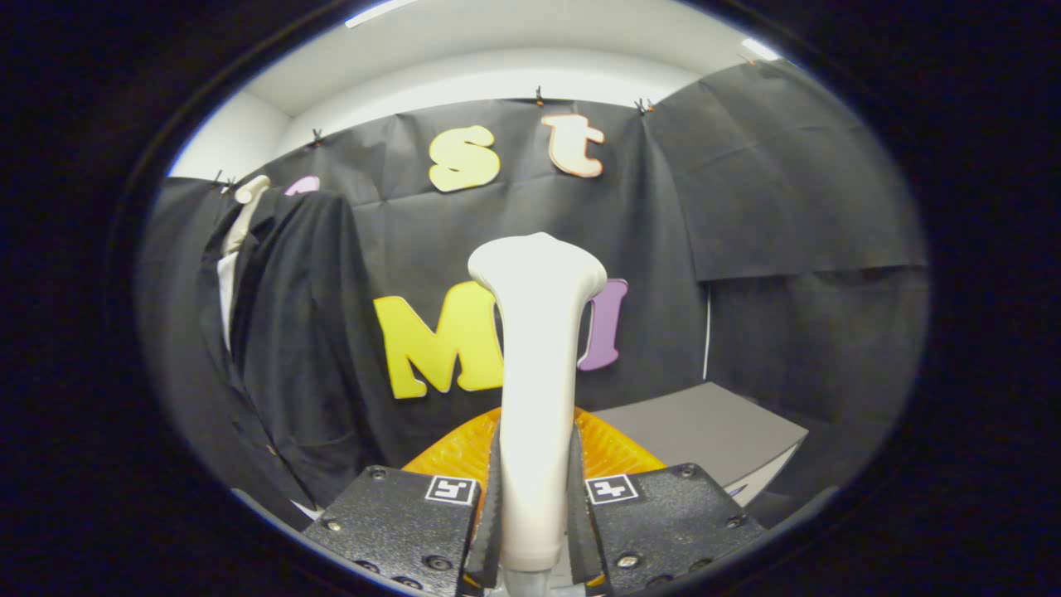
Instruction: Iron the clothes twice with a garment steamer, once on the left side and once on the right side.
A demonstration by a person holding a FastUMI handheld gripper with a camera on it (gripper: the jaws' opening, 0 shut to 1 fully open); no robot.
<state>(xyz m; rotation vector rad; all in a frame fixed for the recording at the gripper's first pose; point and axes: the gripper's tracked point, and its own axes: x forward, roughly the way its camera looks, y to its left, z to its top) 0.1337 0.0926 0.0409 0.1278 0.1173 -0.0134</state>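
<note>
Gripper clenched on the steamer, both fingers pressing its handle; steamer upright between them, long axis vertical, flared head toward 12 o'clock; no legible writing on it; dark garment hangs at 10 o'clock; orange object just behind the fingers; grey table at 3 o'clock.

Grey table stands low against the black cloth wall, well right of centre. Orange ribbed object, round-edged, sits just beside the table's near corner; kind unclear. Small clips pin the cloth's top edge. White ceiling above, with a light strip.
</note>
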